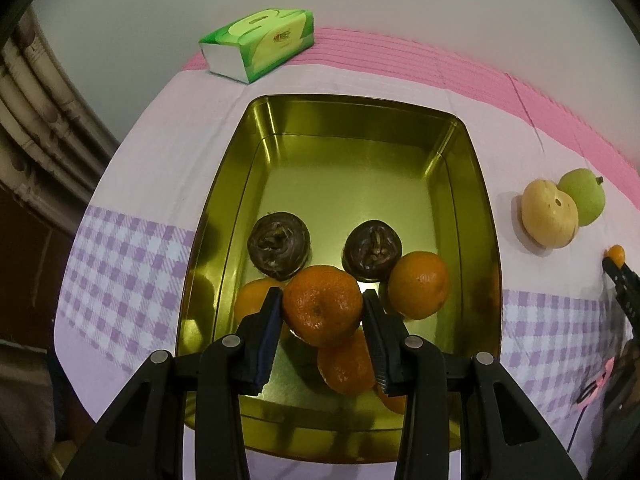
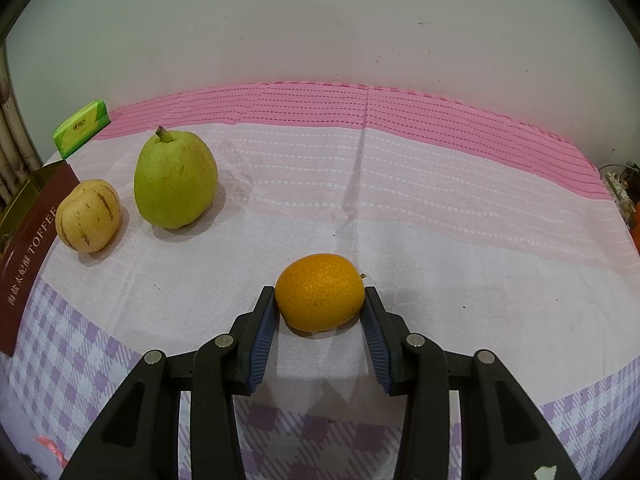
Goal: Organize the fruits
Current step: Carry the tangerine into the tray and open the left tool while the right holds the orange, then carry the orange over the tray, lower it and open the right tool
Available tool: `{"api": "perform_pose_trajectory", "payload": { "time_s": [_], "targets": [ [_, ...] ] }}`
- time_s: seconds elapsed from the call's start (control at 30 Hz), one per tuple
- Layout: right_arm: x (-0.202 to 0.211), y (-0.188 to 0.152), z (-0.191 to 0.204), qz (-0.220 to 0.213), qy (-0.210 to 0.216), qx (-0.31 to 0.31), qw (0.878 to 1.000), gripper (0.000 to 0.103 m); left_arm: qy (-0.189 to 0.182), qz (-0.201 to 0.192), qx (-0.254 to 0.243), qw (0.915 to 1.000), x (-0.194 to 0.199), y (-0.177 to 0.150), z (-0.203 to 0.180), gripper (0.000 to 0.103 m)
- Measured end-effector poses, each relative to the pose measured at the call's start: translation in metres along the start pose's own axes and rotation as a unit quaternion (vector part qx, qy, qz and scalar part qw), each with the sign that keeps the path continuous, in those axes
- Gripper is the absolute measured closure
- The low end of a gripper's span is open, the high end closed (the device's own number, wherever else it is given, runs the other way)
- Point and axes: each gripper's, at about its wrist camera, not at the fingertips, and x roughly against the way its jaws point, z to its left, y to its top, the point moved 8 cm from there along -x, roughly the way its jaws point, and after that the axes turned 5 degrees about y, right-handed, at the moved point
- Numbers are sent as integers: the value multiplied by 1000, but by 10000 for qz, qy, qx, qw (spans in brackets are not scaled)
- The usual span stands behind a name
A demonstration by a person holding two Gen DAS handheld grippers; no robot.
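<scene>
Your left gripper (image 1: 322,312) clamps a mandarin (image 1: 323,305) inside the gold tin (image 1: 486,216); your right gripper (image 2: 320,306) grips a kumquat (image 2: 320,292), open cloth at twelve o'clock; tin reads "TOFFEE".

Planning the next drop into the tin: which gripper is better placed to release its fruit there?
Left. The left gripper already holds its orange over the gold tin. The right gripper grips a small orange resting on the tablecloth, outside the tin.
</scene>
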Motion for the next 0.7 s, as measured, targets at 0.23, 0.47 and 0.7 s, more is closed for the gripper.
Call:
{"api": "perform_pose_trajectory", "payload": {
  "time_s": [0.23,0.47,0.7],
  "targets": [
    [0,0,0,2,-6,6,10000,63,39,-29,-25,10000,2,-2,0,62],
    [0,1,1,3,-10,8,10000,63,-2,-26,-41,10000,2,-3,-1,62],
    [0,0,-2,-8,-59,-12,10000,64,-32,-23,-49,10000,3,-4,1,60]
  ]
}}
